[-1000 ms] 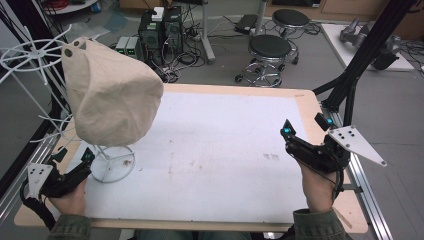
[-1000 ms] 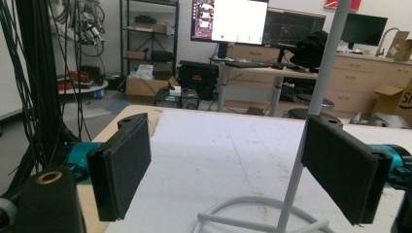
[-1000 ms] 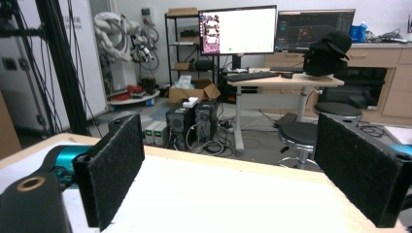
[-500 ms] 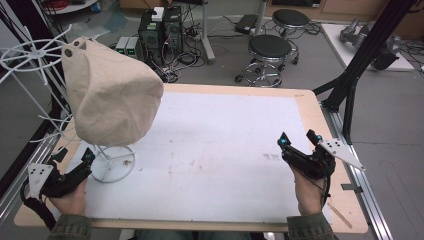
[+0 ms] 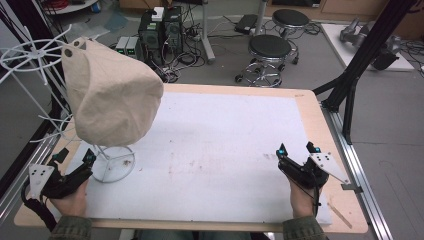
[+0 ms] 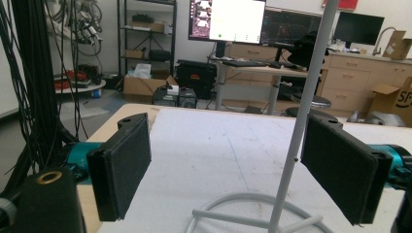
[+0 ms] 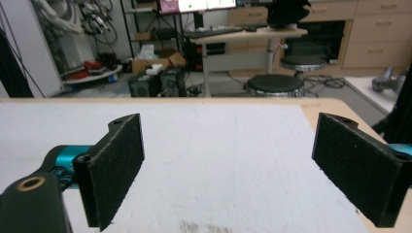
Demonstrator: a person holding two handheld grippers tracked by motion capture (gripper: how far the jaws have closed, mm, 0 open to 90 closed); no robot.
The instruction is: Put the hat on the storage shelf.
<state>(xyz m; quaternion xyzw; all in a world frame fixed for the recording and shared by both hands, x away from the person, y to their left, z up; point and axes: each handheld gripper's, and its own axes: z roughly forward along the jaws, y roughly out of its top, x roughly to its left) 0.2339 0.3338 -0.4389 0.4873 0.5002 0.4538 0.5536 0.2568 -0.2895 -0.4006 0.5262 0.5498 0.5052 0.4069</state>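
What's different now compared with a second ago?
The right hand-held gripper drew back toward the person and slightly inward, jaws still open, holding nothing. The left hand-held gripper stayed open by the white wire stand, and the beige cloth bag hangs as before.

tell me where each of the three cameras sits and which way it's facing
High view: fixed above the person's side, looking forward and down on the table; both hands, the left gripper and the right gripper enter at the bottom.
Left gripper view: rides the left gripper, looking between its open jaws at the white stand.
Right gripper view: rides the right gripper, looking between its open jaws across the bare white mat toward the stools.
Shared: the stand appears in the high and left gripper views.
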